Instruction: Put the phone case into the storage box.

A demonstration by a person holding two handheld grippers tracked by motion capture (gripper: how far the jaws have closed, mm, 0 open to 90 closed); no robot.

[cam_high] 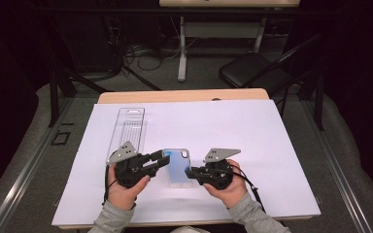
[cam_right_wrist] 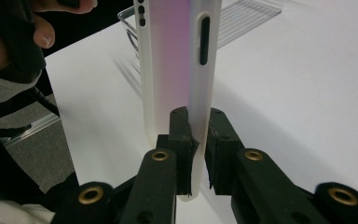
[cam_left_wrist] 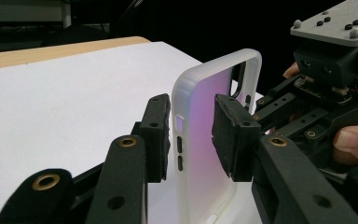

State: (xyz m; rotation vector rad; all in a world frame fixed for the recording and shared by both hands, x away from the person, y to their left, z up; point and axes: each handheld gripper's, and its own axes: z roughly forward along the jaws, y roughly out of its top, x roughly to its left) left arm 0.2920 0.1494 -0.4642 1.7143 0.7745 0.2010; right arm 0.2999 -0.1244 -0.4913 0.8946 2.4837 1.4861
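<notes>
Two tools flank phone case; clear tray nearby.

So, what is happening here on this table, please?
A person holds a two-jaw gripper in each hand over a white sheet on the table. The right gripper is shut on one side wall of a translucent phone case. The left gripper straddles the opposite wall; one pad seems to touch it, the other stands a little apart. A clear plastic package lies flat behind the left gripper, untouched.
</notes>
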